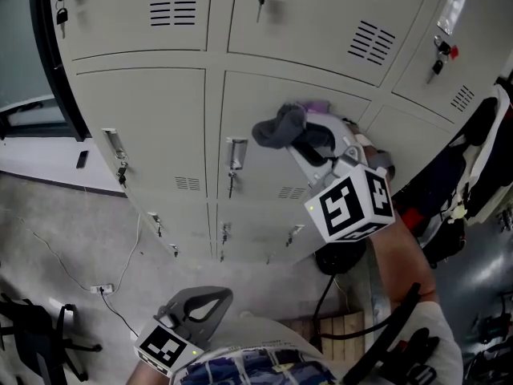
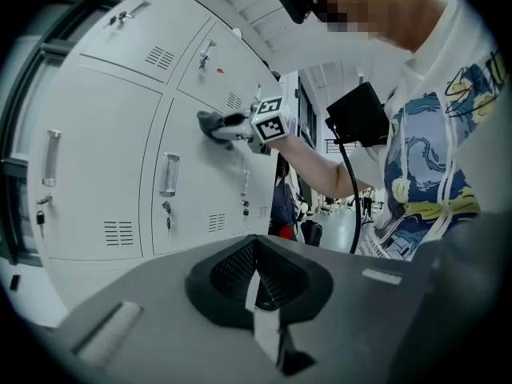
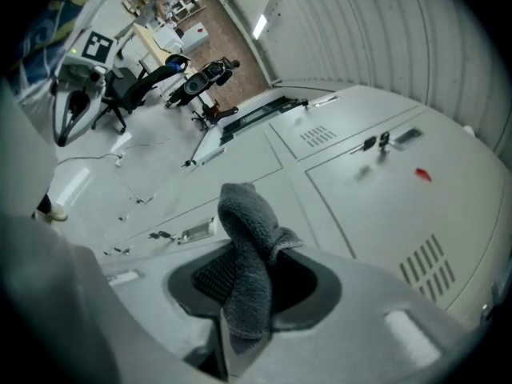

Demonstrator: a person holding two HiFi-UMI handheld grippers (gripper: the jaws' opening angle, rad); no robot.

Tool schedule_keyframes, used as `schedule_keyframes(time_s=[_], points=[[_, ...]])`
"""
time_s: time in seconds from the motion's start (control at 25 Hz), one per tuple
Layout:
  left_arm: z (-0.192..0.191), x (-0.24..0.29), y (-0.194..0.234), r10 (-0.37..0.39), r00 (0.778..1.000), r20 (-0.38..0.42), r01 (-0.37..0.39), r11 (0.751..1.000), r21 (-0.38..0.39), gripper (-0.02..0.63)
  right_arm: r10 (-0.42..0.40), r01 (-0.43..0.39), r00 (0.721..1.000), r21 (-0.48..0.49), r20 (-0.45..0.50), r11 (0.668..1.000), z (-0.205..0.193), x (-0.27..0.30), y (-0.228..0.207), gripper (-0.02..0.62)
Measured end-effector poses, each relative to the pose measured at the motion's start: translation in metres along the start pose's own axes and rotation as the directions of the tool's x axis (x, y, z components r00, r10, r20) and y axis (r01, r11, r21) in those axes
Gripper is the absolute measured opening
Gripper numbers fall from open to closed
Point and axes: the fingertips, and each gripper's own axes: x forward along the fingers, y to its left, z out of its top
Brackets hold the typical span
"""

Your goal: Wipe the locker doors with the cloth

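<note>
A wall of pale grey locker doors (image 1: 264, 95) fills the head view. My right gripper (image 1: 309, 139) is shut on a dark grey cloth (image 1: 279, 127), and the bunched cloth rests against the middle door, right of its handle (image 1: 235, 155). In the right gripper view the cloth (image 3: 244, 230) stands up from between the closed jaws of the right gripper (image 3: 242, 282), with the door (image 3: 384, 206) just beyond. My left gripper (image 1: 210, 299) hangs low by the person's body, shut and empty. The left gripper view shows its jaws (image 2: 254, 282) closed, and the cloth (image 2: 210, 123) on the door further off.
Keys hang in several locks (image 1: 62, 14). Dark bags and clothing (image 1: 473, 159) hang right of the lockers. A cable and socket strip (image 1: 104, 289) lie on the floor, with a black chair (image 1: 32, 327) at lower left and a wooden pallet (image 1: 337, 327) near the person's feet.
</note>
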Motion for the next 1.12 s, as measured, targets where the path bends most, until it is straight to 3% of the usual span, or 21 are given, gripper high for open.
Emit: schedule_keyframes(time_s=[0.2,0.36,0.8,1.12], points=[[0.000,-0.003,0.000,0.005,1.000,0.001,-0.005,1.000,-0.002,0.002,-0.112,0.112,0.994,-0.066,-0.003,0.992,0.014,0.002,-0.043,0.112],[-0.001,-0.005,0.001,0.018,1.000,0.006,-0.018,1.000,-0.009,0.002,-0.101,0.099,0.995,-0.087,-0.025,0.991,0.000,0.017,-0.026,0.114],[-0.002,-0.006,0.002,0.031,1.000,-0.002,-0.031,0.999,-0.013,0.002,0.132,-0.134,0.987,-0.010,-0.088,0.991,-0.057,0.059,0.117,0.112],[-0.005,-0.004,0.001,0.046,0.999,-0.020,-0.046,0.999,-0.022,0.002,0.333,-0.329,0.934,0.047,-0.133,0.943,-0.105,0.096,0.244,0.112]])
